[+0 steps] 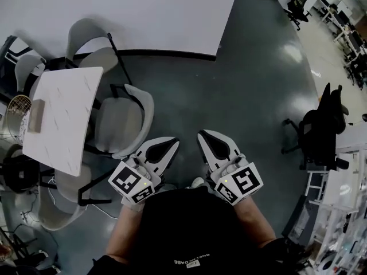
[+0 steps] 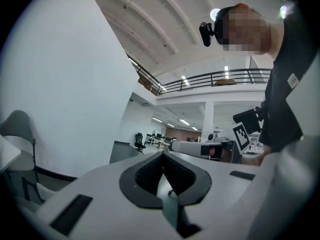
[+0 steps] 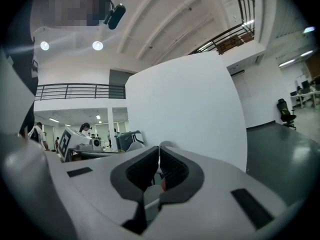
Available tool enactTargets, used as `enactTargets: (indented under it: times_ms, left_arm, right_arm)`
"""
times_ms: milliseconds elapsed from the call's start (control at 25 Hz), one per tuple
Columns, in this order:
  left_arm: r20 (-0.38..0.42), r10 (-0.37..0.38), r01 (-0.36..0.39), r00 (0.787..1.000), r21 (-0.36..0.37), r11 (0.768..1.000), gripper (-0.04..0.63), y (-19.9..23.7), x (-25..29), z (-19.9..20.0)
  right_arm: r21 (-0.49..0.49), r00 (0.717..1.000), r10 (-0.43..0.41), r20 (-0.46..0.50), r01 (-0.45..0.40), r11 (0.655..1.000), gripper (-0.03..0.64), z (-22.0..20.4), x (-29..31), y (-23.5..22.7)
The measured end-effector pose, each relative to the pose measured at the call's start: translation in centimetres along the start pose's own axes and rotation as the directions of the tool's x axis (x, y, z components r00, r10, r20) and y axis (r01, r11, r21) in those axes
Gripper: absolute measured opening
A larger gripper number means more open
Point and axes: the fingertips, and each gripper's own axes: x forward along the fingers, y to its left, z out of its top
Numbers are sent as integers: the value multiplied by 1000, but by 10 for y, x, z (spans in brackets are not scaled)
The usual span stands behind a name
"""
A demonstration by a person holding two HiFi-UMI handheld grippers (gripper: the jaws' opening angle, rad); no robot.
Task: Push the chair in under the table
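Observation:
The white table (image 1: 63, 119) stands at the left of the head view. A grey chair (image 1: 123, 122) with black armrests stands at its right side, seat facing the table and close to the edge, backrest toward me. My left gripper (image 1: 166, 144) and right gripper (image 1: 207, 136) are held side by side close to my body, just right of the chair and clear of it. Both have their jaws together with nothing between them, as the left gripper view (image 2: 162, 156) and the right gripper view (image 3: 159, 151) show. Both point out across the room, not at the chair.
More grey chairs stand at the table's far end (image 1: 92, 44) and near end (image 1: 63, 199). A small brown block (image 1: 35, 115) lies on the table. A white partition wall (image 1: 143, 16) runs behind. A black office chair (image 1: 321, 130) and desks stand at the right.

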Motion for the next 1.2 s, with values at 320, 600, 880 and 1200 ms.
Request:
enactTargets:
  times_ms: [320,600,880,1200]
  left_arm:
    - [-20,-99,99,995,25,995,-5,-35,25,8]
    - [-40,-141,142,989,23,990,-5,-47,44,4]
    - [-49,-147,147,988,-3,989,-5,-43,51,1]
    - [-56,-156,156,986,-12,988,-5,-43,52,-1]
  right_arm:
    - [40,993,-106,49,104,994,18,14,-49,-29]
    - [66,988,-151,35,149,987,18,11,-61,-47]
    - [57,986,-164,-11,164,985,18,1,-58,-54]
    - [73,987,-158,3,158,985,18,5,-57,-52]
